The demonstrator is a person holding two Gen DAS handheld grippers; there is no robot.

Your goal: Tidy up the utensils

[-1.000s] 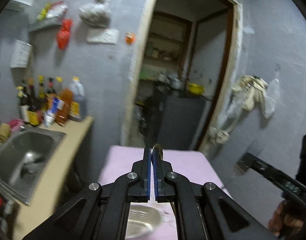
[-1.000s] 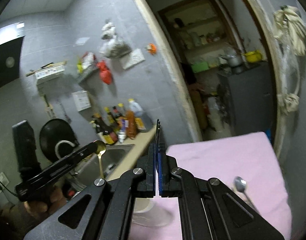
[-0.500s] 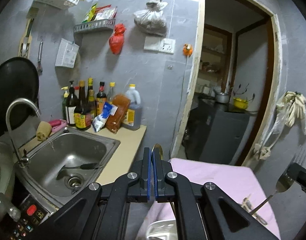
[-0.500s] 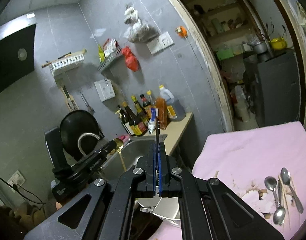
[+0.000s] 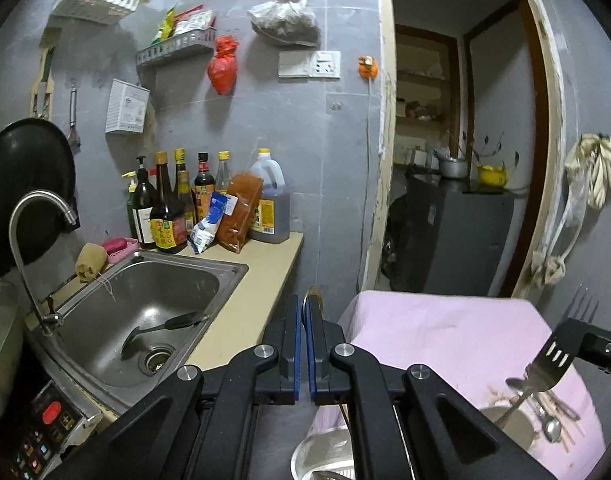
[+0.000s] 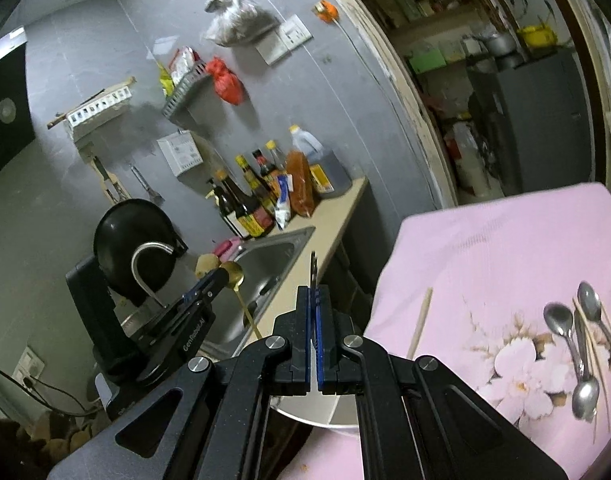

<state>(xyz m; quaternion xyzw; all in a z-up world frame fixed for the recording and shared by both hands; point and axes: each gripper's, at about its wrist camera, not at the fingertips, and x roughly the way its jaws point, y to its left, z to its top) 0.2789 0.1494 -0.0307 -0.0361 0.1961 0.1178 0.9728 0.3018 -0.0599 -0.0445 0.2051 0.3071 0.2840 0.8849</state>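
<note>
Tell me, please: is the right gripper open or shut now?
Shut on a fork. In the right wrist view, the right gripper has its blue pads closed on the fork, whose end sticks up between them.

The left gripper (image 5: 304, 312) is clamped on a gold spoon (image 5: 312, 293), whose rim shows just above the blue pads. At far right the right gripper (image 5: 573, 340) grips a slotted steel fork (image 5: 545, 364), tines up, above loose spoons (image 5: 545, 420) on the pink-clothed surface (image 5: 445, 328). A steel sink (image 5: 145, 308) holding a black ladle (image 5: 165, 328) lies left, with sauce bottles (image 5: 177, 200) behind it.
</note>
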